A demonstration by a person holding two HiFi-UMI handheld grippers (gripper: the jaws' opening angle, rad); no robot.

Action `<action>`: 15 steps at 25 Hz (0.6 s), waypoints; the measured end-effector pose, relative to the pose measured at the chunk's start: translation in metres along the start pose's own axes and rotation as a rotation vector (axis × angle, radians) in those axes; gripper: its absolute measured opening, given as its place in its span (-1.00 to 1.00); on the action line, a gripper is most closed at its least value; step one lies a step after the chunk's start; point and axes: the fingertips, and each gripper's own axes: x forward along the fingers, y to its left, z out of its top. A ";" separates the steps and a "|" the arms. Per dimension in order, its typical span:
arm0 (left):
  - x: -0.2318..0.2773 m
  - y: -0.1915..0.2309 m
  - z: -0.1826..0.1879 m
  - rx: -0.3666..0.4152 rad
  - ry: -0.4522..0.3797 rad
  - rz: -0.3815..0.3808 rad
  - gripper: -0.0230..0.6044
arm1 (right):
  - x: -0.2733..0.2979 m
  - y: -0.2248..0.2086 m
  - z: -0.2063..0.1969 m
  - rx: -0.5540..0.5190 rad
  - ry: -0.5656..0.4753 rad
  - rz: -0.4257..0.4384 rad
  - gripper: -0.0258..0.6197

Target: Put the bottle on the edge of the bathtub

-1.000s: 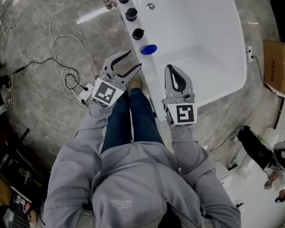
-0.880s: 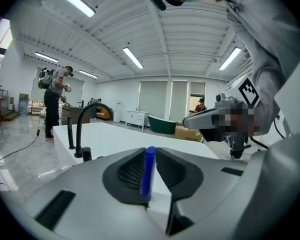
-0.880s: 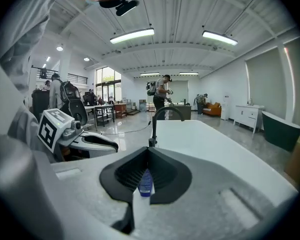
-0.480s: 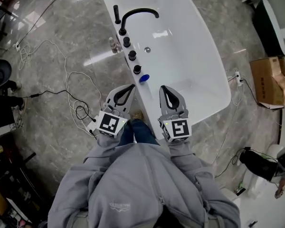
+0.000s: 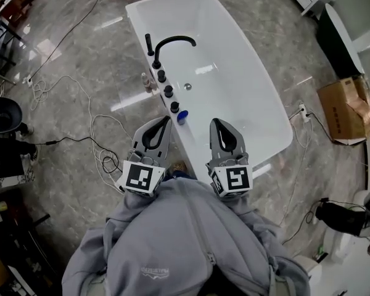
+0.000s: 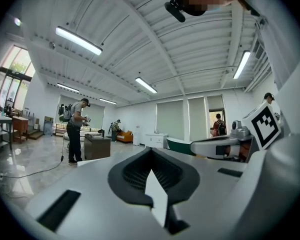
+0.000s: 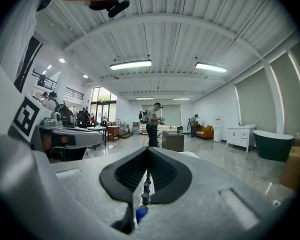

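Floor [image 5: 68,54]: grey marbled stone, glossy, with a white cable [image 5: 94,123] looped across it.

Left gripper [image 5: 167,121]: jaws closed together, nothing between them. It hovers beside the tub's outer left wall.

Bathtub [image 5: 234,110]: white, smooth, rounded rectangle. Its basin holds only a round metal drain fitting [image 5: 188,87]. A curved black faucet [image 5: 172,42] and a row of black round knobs [image 5: 168,91] stand along the left rim.

Bottle [image 5: 182,116]: blue-topped, sitting on the left rim at the near end of the knob row, just ahead of the left gripper and clear of it.

Right gripper [image 5: 214,123]: jaws closed, empty, above the basin's near end.

Cardboard box [image 5: 344,106]: brown, on the floor at far right; its contents cannot be made out.
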 end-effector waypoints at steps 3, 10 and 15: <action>-0.005 -0.005 0.015 0.002 -0.019 0.023 -0.91 | -0.010 -0.002 0.014 -0.010 -0.025 -0.016 -0.91; -0.009 -0.007 0.025 0.037 -0.028 0.027 -0.91 | -0.009 0.003 0.025 -0.014 -0.038 -0.028 -0.91; -0.006 -0.007 0.021 0.049 -0.016 0.021 -0.91 | -0.005 0.006 0.021 -0.009 -0.032 -0.016 -0.91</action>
